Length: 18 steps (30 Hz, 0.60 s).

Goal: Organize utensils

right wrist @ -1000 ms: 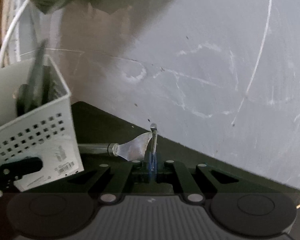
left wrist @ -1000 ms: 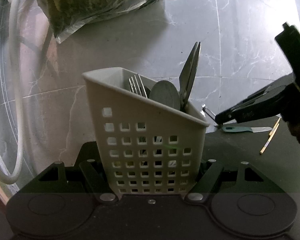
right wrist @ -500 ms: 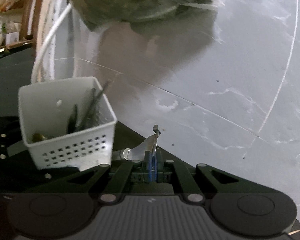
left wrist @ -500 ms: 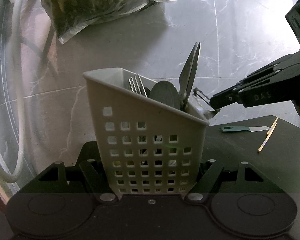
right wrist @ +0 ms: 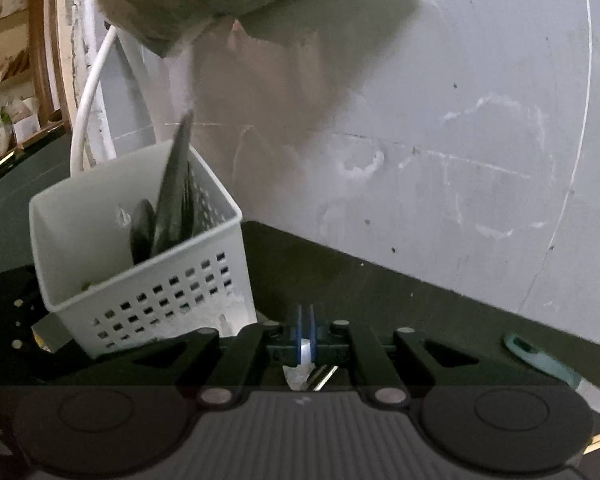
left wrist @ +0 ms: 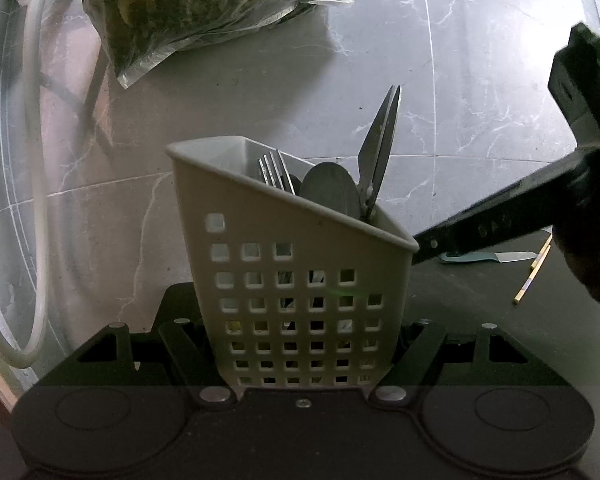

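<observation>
My left gripper (left wrist: 302, 364) is shut on a white perforated utensil caddy (left wrist: 296, 300) and holds it by its lower sides. The caddy holds a fork (left wrist: 274, 170), a spoon (left wrist: 330, 194) and scissors (left wrist: 380, 148), blades up. The caddy also shows in the right wrist view (right wrist: 140, 256). My right gripper (right wrist: 306, 320) sits just right of the caddy, its blue pads nearly together with nothing seen between them. A silvery piece lies below them near the camera. A teal-handled knife (left wrist: 484, 257) lies on the black table to the right, and also in the right wrist view (right wrist: 540, 360).
A clear bag of green leaves (left wrist: 204, 8) lies on the grey marble floor behind. A white hose (left wrist: 32, 160) curves at the left. Wooden sticks (left wrist: 534, 276) lie by the knife on the black table (left wrist: 460, 300).
My right gripper carried a small metal utensil up to the caddy's rim; now the utensil no longer stands between the pads, and the gripper has dropped lower beside the caddy.
</observation>
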Tool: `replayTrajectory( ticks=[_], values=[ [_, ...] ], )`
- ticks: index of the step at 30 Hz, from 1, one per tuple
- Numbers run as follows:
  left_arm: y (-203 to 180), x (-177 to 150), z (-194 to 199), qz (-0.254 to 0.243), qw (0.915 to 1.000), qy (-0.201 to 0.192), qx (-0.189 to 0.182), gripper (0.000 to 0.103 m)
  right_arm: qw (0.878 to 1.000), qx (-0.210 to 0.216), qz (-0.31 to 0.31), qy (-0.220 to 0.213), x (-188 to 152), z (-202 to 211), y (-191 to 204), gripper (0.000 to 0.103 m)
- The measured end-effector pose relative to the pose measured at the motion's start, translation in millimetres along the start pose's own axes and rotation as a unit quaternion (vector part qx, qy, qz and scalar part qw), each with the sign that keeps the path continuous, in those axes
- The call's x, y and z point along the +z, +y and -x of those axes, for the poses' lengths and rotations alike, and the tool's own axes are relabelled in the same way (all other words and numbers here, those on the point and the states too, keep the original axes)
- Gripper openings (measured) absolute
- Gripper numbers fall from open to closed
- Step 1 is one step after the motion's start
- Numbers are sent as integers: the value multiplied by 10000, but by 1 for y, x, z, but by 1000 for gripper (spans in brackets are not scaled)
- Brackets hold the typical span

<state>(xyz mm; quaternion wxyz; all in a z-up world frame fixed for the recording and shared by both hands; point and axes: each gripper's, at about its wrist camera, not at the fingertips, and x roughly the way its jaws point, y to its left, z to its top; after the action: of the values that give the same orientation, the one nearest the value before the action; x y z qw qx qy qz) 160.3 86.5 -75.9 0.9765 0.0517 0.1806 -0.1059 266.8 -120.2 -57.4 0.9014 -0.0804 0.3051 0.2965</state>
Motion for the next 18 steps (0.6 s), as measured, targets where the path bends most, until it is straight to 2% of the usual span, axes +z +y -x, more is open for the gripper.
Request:
replayTrajectory(
  ticks=[2, 4, 6, 9, 13, 18],
  values=[
    [0, 0, 0, 4, 10000, 2, 2, 76, 9999, -25, -135, 95, -3, -6, -4, 6],
    [1, 0, 0, 0, 10000, 4, 2, 76, 9995, -35, -254, 176, -9, -11, -11, 13],
    [1, 0, 0, -2, 10000, 2, -1, 76, 9994, -40, -173, 280, -15, -18, -14, 32],
    [1, 1, -1, -9, 10000, 23, 8, 76, 9988, 197, 96, 434, -18, -32, -17, 50],
    [1, 3, -1, -2, 10000, 53, 56, 76, 9924, 536, 930, 601, -14, -54, -9, 52],
    [1, 4, -2, 39, 9998, 78, 170, 76, 9723, 808, 1987, 926, -6, -85, 3, 52]
  ],
)
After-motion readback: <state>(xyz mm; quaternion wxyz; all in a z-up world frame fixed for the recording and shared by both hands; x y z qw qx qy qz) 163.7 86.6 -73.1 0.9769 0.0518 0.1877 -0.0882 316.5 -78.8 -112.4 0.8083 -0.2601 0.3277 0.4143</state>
